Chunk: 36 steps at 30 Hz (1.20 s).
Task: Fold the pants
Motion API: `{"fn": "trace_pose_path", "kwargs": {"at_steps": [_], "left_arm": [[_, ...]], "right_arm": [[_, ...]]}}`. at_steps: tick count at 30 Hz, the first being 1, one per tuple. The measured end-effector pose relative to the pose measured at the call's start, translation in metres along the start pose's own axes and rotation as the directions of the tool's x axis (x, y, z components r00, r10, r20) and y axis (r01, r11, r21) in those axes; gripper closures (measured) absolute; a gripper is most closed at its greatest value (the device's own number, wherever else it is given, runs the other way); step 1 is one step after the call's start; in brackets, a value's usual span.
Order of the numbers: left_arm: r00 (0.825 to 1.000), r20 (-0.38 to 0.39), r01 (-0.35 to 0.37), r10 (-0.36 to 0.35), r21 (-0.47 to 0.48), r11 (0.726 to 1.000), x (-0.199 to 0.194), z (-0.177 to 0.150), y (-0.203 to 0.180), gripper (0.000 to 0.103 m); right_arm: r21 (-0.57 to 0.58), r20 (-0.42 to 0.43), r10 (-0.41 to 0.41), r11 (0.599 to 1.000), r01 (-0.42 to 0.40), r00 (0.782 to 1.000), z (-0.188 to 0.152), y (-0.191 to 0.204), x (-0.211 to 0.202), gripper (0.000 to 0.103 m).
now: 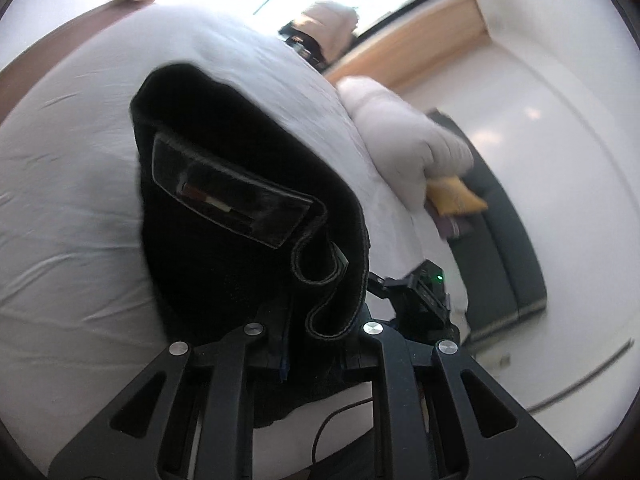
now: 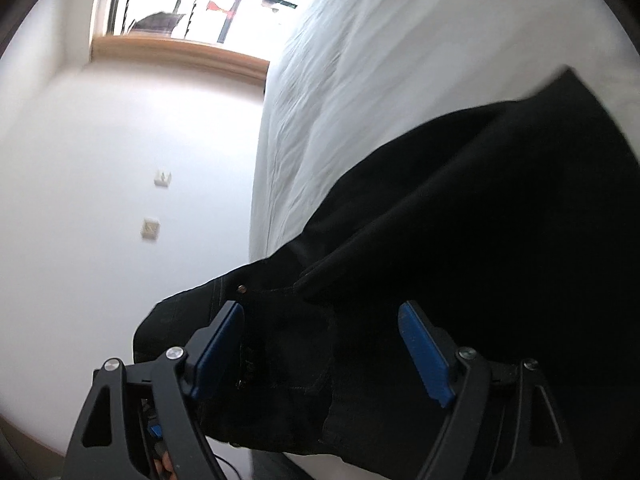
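Observation:
Black pants (image 1: 240, 208) lie on a white bed (image 1: 72, 184), their waistband and inner label facing the left wrist camera. My left gripper (image 1: 312, 344) is shut on the waistband edge, which bunches up between its jaws. In the right wrist view the pants (image 2: 480, 220) drape over the bed's edge (image 2: 320, 100). My right gripper (image 2: 320, 344) is open, its blue pads (image 2: 424, 356) standing on either side of the fabric near a rivet, not closed on it.
A white pillow (image 1: 404, 140), a yellow cushion (image 1: 456, 196) and a dark sofa (image 1: 500, 248) lie right of the bed. A person with another device (image 1: 320, 36) stands by the window. A white wall with switches (image 2: 156, 200) is left of the bed.

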<state>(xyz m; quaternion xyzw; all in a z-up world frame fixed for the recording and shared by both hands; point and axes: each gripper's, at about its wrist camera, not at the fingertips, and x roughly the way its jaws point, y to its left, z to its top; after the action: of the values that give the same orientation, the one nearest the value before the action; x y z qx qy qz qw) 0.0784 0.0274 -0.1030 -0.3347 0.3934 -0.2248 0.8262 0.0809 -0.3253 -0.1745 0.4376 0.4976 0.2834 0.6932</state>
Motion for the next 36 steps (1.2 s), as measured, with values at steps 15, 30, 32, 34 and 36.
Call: {"fn": "trace_pose_path", "kwargs": {"at_steps": [15,30,32,34,36], "left_arm": [[0.958,-0.269,-0.001,0.095,0.328,0.945,0.138,-0.065,-0.08,0.089],[0.953,-0.266,-0.007,0.142,0.453,0.891,0.162,-0.087,-0.127,0.089],[0.951,-0.272,-0.002,0.145,0.465,0.885,0.171,-0.088,-0.135,0.089],[0.947,-0.281,-0.002,0.156,0.48,0.877,0.181,-0.09,-0.138,0.089],[0.943,-0.289,-0.002,0.163,0.487,0.874,0.19,-0.088,-0.138,0.089]], "right_arm": [[-0.129,-0.064,0.05,0.99,-0.058,0.997,0.015,0.018,-0.024,0.015],[-0.289,-0.088,-0.168,0.948,0.136,0.982,0.035,0.012,-0.032,0.08],[-0.289,-0.077,-0.176,0.946,0.147,0.981,0.037,0.009,-0.041,0.08],[-0.283,-0.069,-0.183,0.946,0.156,0.981,0.036,0.004,-0.055,0.081],[-0.279,-0.06,-0.194,0.945,0.17,0.979,0.043,-0.005,-0.06,0.081]]}}
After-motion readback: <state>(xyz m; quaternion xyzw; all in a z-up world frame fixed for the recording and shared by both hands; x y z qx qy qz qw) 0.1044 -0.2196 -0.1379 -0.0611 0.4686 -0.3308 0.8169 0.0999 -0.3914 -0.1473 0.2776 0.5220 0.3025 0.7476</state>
